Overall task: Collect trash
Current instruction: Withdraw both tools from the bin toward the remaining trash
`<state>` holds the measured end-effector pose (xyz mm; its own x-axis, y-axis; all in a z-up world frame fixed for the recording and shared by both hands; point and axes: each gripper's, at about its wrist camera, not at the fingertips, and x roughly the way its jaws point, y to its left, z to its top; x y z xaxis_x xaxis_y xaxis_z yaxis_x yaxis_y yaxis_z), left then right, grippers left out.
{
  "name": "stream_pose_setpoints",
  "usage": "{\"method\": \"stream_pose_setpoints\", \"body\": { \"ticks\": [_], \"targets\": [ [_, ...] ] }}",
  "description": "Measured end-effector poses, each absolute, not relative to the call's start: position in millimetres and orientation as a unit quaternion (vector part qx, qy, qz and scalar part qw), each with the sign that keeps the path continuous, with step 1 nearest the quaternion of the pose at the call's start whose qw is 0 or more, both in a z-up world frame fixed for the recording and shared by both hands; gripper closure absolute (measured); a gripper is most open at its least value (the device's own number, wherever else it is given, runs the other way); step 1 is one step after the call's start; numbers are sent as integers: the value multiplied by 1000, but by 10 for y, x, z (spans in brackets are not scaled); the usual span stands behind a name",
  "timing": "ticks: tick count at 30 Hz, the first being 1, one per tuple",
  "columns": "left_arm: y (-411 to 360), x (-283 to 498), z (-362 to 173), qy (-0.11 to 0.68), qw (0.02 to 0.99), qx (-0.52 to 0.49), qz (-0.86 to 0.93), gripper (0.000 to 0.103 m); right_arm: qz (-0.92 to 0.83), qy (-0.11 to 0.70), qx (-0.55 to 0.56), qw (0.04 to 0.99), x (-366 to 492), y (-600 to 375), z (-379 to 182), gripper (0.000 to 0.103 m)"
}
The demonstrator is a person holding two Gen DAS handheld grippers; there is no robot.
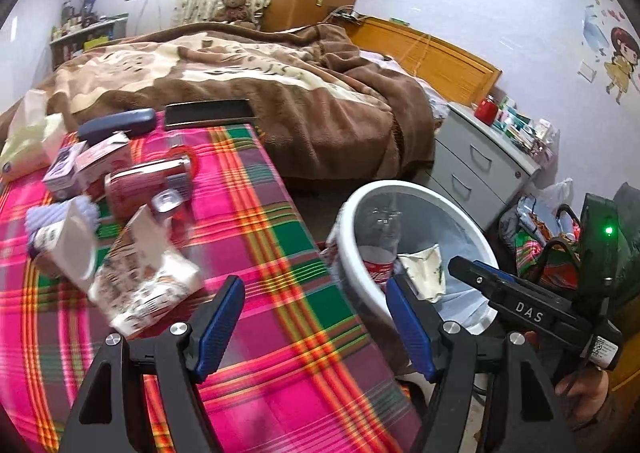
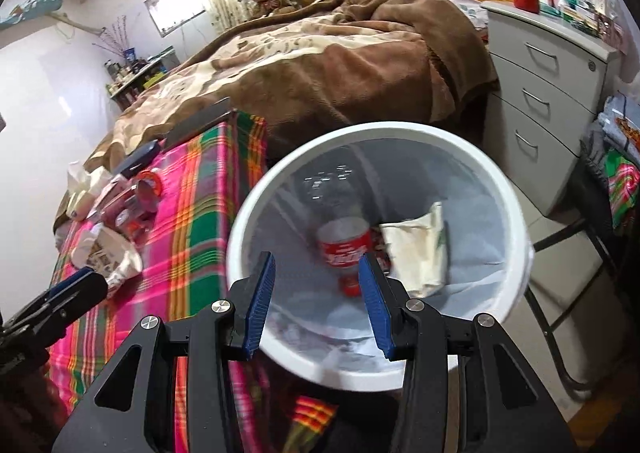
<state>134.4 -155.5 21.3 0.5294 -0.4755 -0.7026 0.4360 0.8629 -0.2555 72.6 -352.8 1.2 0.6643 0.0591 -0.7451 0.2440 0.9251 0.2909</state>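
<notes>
Bin (image 2: 516, 221) sits directly ahead of my right gripper (image 2: 318, 301), its white rim just beyond the blue pads; my left gripper (image 1: 316, 329) straddles the plaid cloth's (image 1: 260, 253) edge, bin ahead and to its right. Both sets of jaws stand partly open, nothing between them.

Already down in the bin: a clear cola bottle (image 2: 344, 245) with a red label, and a crumpled cream wrapper (image 2: 420, 253) beside it.

Trash not yet collected lies ahead-left of my left jaws on the cloth: a torn patterned paper bag (image 1: 148, 285) nearest, a white paper cup (image 1: 76, 249) just past it, then pink and lilac cartons (image 1: 140, 185) and a foil blister (image 1: 166, 203) farther on. A tissue pack (image 1: 28, 141), a dark glasses case (image 1: 116, 125) and a black phone-like slab (image 1: 208, 113) at the far end look like keepers, as I judge it.

Risks:
- The paper bag is open and slack; pinching one wall could tear it or spill whatever is in it.
- The cup leans on the bag; lifting either may knock the other off the cloth's edge.
- Cartons are crowded; jaws this wide could catch two at once, or take a keeper.
- The bin stands close against the cloth's overhang; a careless swing could tip it.

Writing: "DAS" in white on the right gripper's body, seen from the left wrist. The bottle's white script suggests Coca-Cola, blurred. Carton print unreadable.
</notes>
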Motion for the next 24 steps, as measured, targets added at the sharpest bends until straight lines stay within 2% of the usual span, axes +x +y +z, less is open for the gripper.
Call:
{"method": "stream_pose_setpoints", "body": {
  "ticks": [24],
  "targets": [
    [-98, 1412, 118, 400, 902, -76, -142, 30, 61, 429, 166, 886, 1050, -2416, -107, 58]
  ]
}}
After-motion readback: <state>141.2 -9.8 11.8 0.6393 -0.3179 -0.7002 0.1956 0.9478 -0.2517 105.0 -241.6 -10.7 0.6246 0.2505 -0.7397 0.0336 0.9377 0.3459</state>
